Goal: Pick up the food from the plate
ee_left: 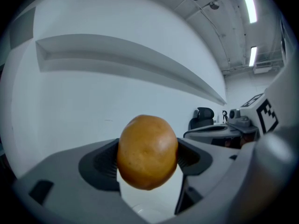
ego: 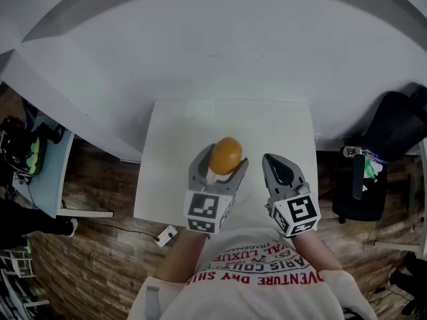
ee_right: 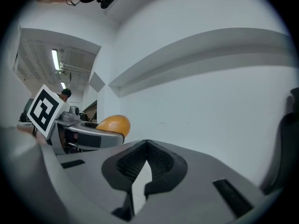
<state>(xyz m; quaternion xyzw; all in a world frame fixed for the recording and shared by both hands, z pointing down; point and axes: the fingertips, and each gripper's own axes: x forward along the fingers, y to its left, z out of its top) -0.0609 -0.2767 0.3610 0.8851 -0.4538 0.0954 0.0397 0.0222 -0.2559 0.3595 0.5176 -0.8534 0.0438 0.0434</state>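
The head view looks steeply down from above the person's chest onto the white table [ego: 167, 145], with the left gripper [ego: 223, 163] and right gripper [ego: 275, 166] low in its middle and fairly near.

Each gripper view sits just behind its own claw and faces forward, level, at the white wall [ee_left: 93, 97]. In the left one the orange food [ee_left: 147, 151] between the claw's tips fills the centre, very close. A pale strip below the tips is possibly the table.

Each gripper view catches the other claw at its inner edge. All three share the food.
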